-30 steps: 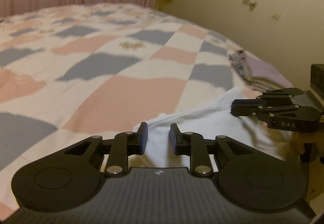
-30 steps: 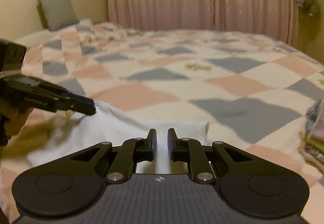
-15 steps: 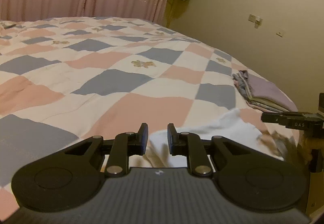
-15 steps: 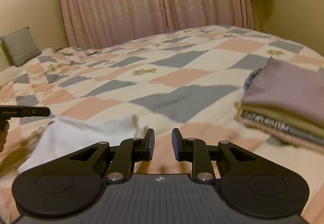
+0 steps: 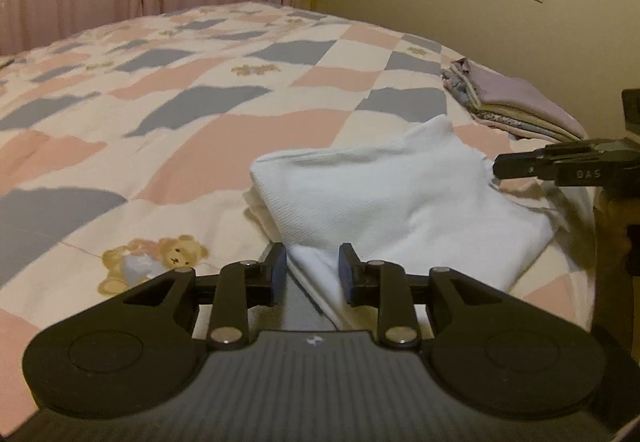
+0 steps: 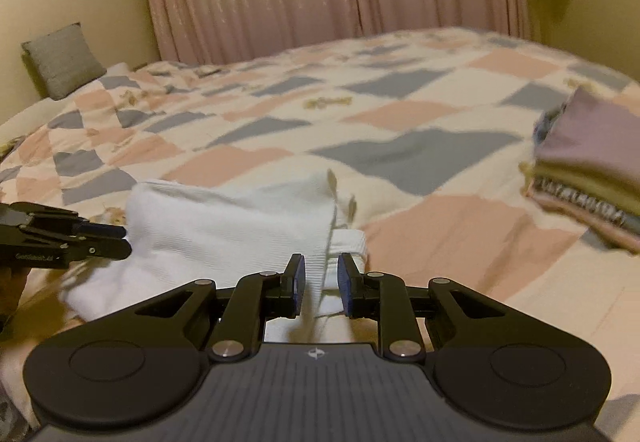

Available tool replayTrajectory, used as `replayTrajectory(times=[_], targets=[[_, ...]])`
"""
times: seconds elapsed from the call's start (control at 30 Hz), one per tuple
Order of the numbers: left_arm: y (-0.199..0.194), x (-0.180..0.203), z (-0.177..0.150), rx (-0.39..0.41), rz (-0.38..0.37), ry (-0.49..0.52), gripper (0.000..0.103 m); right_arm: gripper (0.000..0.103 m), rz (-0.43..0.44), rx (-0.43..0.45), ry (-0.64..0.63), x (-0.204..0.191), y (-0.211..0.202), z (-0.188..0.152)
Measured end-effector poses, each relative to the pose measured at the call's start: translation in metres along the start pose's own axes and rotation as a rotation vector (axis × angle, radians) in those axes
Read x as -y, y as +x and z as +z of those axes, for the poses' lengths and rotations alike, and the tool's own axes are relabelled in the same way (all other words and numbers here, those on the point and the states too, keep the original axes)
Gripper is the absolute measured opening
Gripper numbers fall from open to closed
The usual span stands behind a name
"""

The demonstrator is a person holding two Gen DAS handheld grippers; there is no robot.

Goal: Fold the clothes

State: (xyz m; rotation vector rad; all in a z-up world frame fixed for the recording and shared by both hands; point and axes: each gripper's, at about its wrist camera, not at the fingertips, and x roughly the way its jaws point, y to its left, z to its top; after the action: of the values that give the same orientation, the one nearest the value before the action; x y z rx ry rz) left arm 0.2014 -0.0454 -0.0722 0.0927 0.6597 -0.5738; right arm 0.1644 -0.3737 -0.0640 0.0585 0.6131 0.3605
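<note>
Lying folded on the patchwork bed [image 5: 248, 130], one white garment [image 5: 400, 202]
Two tongs: left tongs [image 5: 312, 273] spread around its near corner, right tongs [image 6: 321, 280] spread astride its edge; one stack of folded clothes [image 6: 592, 158] sits well apart; one grey pillow [image 6: 62, 60] far behind

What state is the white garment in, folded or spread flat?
Folded. The white garment lies doubled on the quilt, layered edges visible at its left side. How neatly, cannot tell.
</note>
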Motion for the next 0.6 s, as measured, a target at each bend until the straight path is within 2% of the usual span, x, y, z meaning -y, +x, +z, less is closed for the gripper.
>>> replayTrajectory(times=[0.2, 0.27, 0.33, 0.47, 0.6], targets=[[-0.022, 0.027, -0.007, 0.008, -0.001, 0.112, 0.026, 0.025, 0.093, -0.002, -0.080, -0.049, -0.018, -0.014], [-0.024, 0.039, -0.013, -0.006, -0.005, 0.155, 0.028, 0.029, 0.089, -0.035, -0.114, -0.062, -0.013, -0.022], [-0.020, 0.051, -0.019, -0.028, 0.033, 0.203, 0.028, 0.031, 0.077, -0.072, -0.134, -0.070, -0.008, -0.030], [-0.019, 0.069, -0.024, -0.037, 0.095, 0.299, 0.028, 0.031, 0.055, -0.074, -0.106, -0.070, -0.011, -0.036], [-0.018, 0.070, -0.025, -0.049, 0.100, 0.295, 0.028, 0.032, 0.041, -0.073, -0.090, -0.068, -0.019, -0.037]])
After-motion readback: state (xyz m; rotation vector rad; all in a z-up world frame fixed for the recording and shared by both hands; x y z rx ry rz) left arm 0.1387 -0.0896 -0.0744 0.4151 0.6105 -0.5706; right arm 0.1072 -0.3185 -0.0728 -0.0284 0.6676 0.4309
